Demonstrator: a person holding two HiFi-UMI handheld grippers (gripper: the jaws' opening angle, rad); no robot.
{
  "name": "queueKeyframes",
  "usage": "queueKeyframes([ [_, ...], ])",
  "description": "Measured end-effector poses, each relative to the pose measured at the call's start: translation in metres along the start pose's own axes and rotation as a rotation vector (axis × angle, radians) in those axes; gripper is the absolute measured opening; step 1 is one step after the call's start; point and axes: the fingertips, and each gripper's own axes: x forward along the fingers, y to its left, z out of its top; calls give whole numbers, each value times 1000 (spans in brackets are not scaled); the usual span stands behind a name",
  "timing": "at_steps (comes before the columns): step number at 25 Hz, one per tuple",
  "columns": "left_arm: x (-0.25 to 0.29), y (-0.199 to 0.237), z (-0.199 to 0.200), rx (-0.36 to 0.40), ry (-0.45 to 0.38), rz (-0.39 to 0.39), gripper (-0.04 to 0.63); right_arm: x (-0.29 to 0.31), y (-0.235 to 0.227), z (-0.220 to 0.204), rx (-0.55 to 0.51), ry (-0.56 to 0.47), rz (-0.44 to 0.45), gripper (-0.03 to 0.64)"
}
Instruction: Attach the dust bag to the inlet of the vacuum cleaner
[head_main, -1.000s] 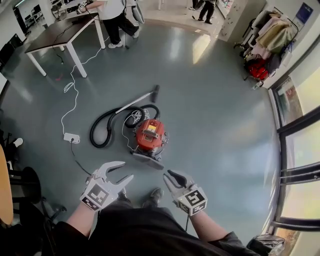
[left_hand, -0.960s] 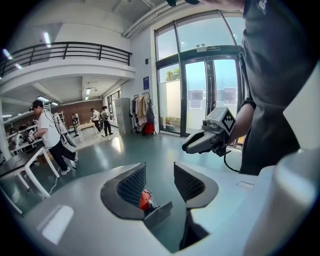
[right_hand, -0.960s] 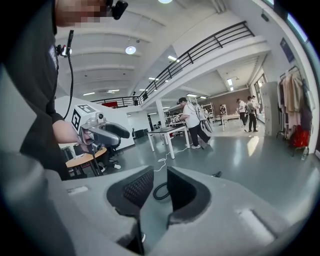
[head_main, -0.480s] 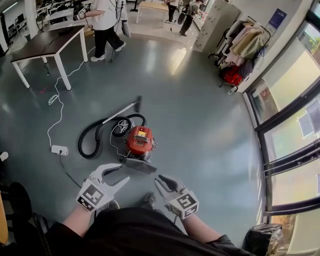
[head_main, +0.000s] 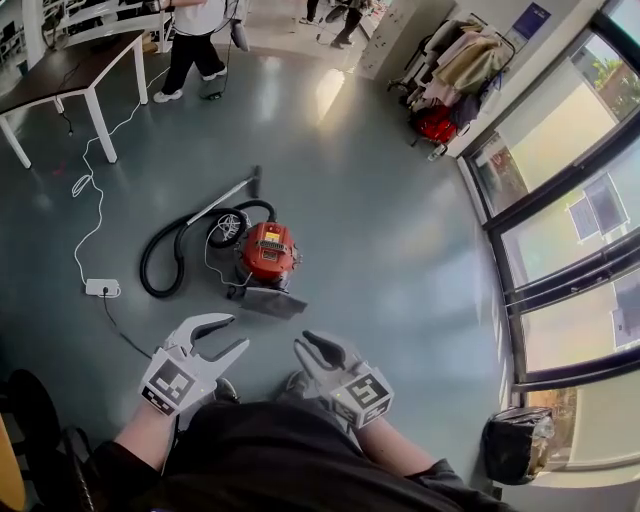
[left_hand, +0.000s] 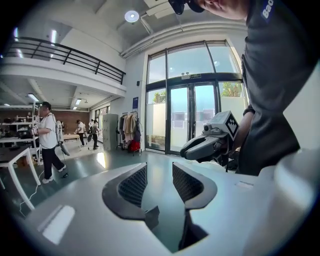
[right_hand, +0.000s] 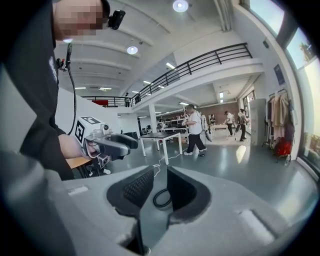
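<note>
Near: left gripper (head_main: 238, 332), jaws spread, just been closing a little, nothing between. Right gripper (head_main: 302, 342), jaws apart by narrower gap, nothing pinched. Both aimed far, over floor (head_main: 400, 260).

Beyond, well apart from both: grey flat piece (head_main: 268, 303) touching near end of red vacuum cleaner (head_main: 266, 252); lid or dust bag, cannot tell. Vacuum cleaner straight ahead between grippers, neither clearly nearer; long axis near-to-far. Inlet not made out. Hose (head_main: 160, 262) looped at left. Yellow label (head_main: 270, 238) on top, too small to read.
</note>
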Motion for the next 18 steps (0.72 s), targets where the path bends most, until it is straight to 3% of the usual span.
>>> queueKeyframes([
  [4, -1, -19, 8, 10, -10, -28, 177, -9, 5, -3, 0, -5, 26, 75],
  [10, 15, -76, 26, 1, -29, -88, 118, -52, 11, 14, -37, -85, 118, 40],
  [15, 52, -132, 44, -11, -52, -117, 17, -102, -7, 8, 11, -148, 196, -6],
  [18, 69, -158, 55, -30, -69, -114, 17, -122, -18, -3, 34, -137, 250, -8],
])
